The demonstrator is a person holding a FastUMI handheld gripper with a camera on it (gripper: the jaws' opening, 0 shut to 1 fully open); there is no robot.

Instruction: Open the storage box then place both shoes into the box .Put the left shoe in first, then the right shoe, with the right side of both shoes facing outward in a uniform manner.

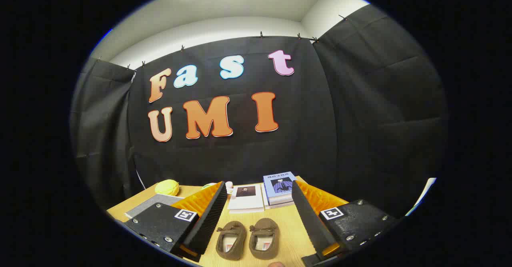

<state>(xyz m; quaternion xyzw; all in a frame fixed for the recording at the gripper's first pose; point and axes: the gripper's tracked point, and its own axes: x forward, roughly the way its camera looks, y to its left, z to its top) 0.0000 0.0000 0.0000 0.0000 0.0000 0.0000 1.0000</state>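
Jaws spread wide, gripper (256, 219) holds nothing; 2 brown shoes (248, 239) between its fingers look soft, probably light; pinch a heel rim.

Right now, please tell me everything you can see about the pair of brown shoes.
The pair of brown shoes lies on the wooden table, side by side and nearly touching, toes pointing away toward the books. They look like soft suede slip-ons, each with a small bow and a pale insole. They sit between the fingers of the open tongs, which do not touch them.
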